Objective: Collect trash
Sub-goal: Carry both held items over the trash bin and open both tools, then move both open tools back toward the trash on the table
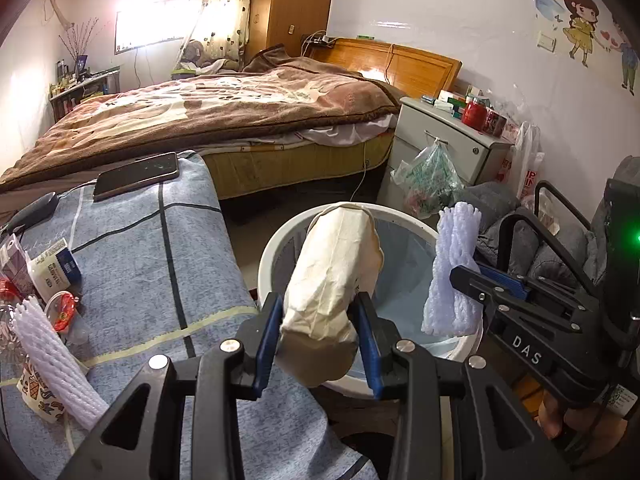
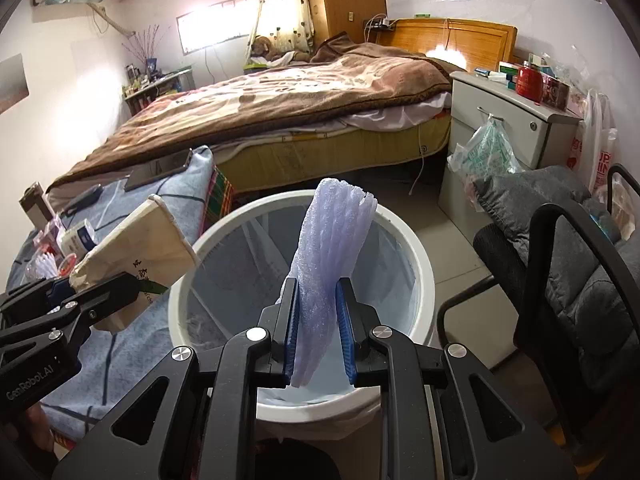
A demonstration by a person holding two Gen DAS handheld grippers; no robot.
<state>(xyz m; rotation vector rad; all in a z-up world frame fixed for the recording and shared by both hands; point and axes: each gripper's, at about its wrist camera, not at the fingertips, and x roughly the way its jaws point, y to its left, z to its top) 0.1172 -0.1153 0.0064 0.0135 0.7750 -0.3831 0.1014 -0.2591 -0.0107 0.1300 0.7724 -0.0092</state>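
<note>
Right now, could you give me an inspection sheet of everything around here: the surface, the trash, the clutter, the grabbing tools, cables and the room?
Surface: table under a blue checked cloth, beside the bin.
Job's things: white trash bin, liner inside; crumpled paper bag; white foam net sleeve.
Clutter: phone, small cartons, another foam net on the cloth.
Grippers: left hand-held gripper shut on the paper bag at the bin's rim; right hand-held gripper shut on the foam net sleeve above the bin.
Cables: white cord hanging down the bed's side.
Surroundings: bed with brown blanket, nightstand, grey padded chair.
</note>
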